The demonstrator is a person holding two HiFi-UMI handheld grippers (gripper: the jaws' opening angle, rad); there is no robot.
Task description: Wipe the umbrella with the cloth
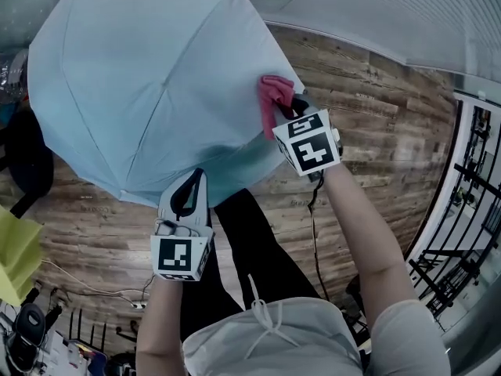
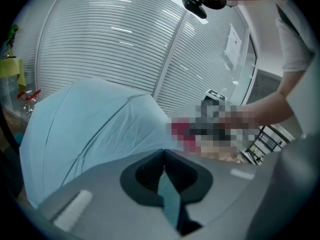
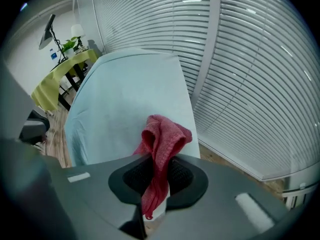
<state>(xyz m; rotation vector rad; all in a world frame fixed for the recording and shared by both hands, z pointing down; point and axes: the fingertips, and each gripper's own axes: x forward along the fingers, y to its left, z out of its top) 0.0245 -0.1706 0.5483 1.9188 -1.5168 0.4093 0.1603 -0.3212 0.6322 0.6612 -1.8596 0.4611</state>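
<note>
Pinching a fold of pale blue umbrella (image 2: pixel 90 129) between closed jaws of the left gripper (image 2: pixel 164 159); facing its canopy ahead-left, white blinds (image 2: pixel 105 44) beyond.

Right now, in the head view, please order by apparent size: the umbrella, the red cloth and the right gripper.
1. umbrella, by far the largest.
2. right gripper, nearer the camera.
3. cloth, partly hidden in its jaws; places 2 and 3 are therefore unsure.

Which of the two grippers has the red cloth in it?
The right gripper: it is shut on the red cloth, while the left gripper pinches the edge of the pale blue umbrella instead.
</note>
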